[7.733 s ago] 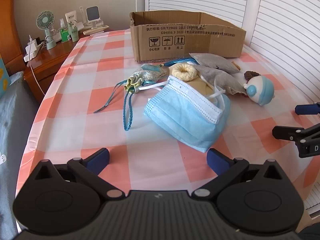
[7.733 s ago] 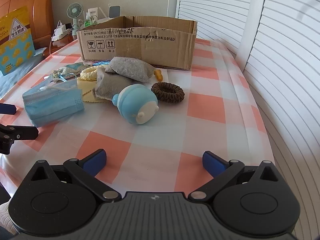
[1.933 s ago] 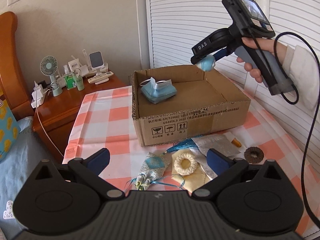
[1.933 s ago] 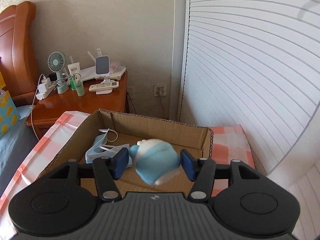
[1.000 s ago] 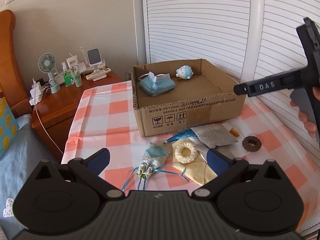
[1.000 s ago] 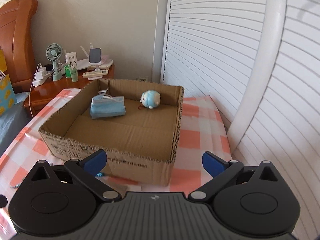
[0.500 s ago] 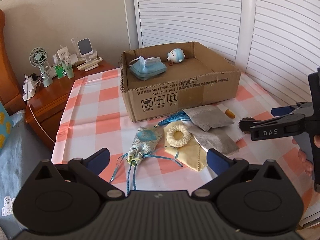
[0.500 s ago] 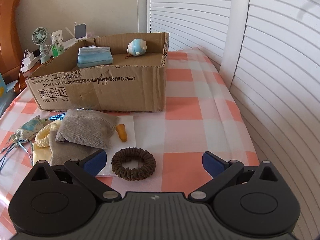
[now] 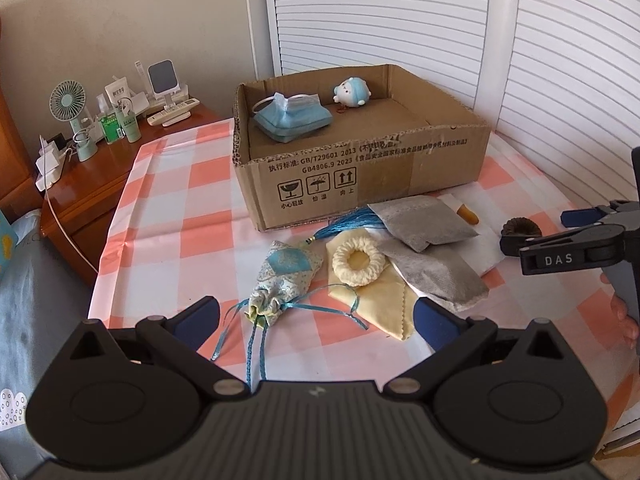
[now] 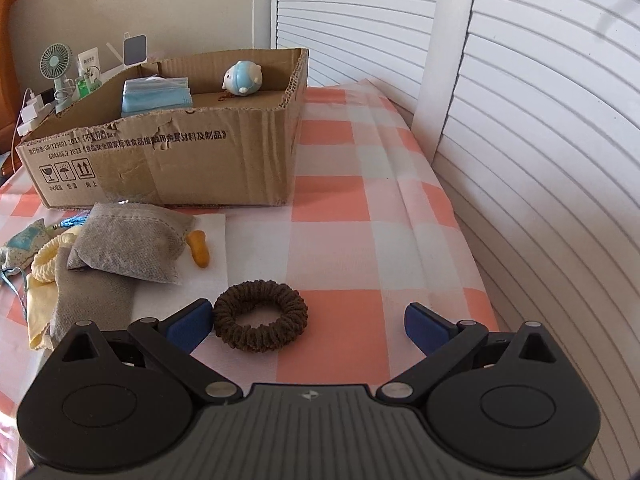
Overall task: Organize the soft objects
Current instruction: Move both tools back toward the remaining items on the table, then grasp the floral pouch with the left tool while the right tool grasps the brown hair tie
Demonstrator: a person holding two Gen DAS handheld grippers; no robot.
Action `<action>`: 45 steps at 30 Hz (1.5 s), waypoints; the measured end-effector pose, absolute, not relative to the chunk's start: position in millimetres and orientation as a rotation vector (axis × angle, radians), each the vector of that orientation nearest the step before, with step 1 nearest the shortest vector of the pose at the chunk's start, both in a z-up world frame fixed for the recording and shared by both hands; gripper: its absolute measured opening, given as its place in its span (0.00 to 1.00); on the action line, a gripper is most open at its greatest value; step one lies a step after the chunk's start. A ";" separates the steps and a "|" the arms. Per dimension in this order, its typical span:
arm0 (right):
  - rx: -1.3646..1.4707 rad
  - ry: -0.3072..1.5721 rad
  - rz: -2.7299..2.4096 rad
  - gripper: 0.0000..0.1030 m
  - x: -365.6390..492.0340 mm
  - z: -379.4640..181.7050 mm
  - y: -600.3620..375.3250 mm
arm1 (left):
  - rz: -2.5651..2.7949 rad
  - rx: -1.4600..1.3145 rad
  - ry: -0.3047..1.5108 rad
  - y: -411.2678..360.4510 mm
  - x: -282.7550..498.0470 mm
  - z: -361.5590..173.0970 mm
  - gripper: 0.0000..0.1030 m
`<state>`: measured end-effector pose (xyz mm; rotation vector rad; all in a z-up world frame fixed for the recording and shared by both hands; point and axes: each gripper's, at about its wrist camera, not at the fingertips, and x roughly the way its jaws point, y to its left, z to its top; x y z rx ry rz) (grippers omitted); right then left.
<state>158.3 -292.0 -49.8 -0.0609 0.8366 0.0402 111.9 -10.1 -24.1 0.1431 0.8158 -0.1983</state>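
A cardboard box [image 9: 420, 160] [image 10: 160, 160] on the checked tablecloth holds a blue face mask [image 9: 292, 118] [image 10: 155, 96] and a small blue plush toy [image 9: 353, 91] [image 10: 242, 77]. In front of it lie a drawstring pouch [image 9: 282, 280], a cream scrunchie [image 9: 360, 258], two grey sachets [image 9: 424, 224] [image 10: 128, 240], a yellow cloth [image 9: 384, 312] and a brown scrunchie [image 10: 260, 316] [image 9: 520, 227]. My right gripper [image 10: 306, 322] [image 9: 560, 224] is open, low over the brown scrunchie, which lies between its fingers near the left one. My left gripper [image 9: 316, 322] is open and empty, above the pouch.
A wooden bedside cabinet [image 9: 84, 184] at the left carries a small fan [image 9: 70, 112], bottles and a charger. White louvred doors [image 10: 540, 160] run close along the table's right and far sides. A small orange piece [image 10: 199, 254] lies on white paper by the sachets.
The right gripper dropped the plush toy into the box, opened, then came down to the table in front of the brown scrunchie. The left gripper came lower toward the pouch.
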 end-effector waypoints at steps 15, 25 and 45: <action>-0.082 0.859 0.064 1.00 155.2 -56.5 -295.5 | -0.185 0.073 0.932 28.1 133.2 -76.6 1.00; -0.076 0.855 0.068 1.00 154.0 -57.4 -296.6 | -0.252 0.102 0.879 31.5 133.8 -78.4 1.00; -0.076 0.850 0.067 1.00 152.5 -58.3 -296.6 | -0.341 0.131 0.807 23.5 167.7 -75.9 0.64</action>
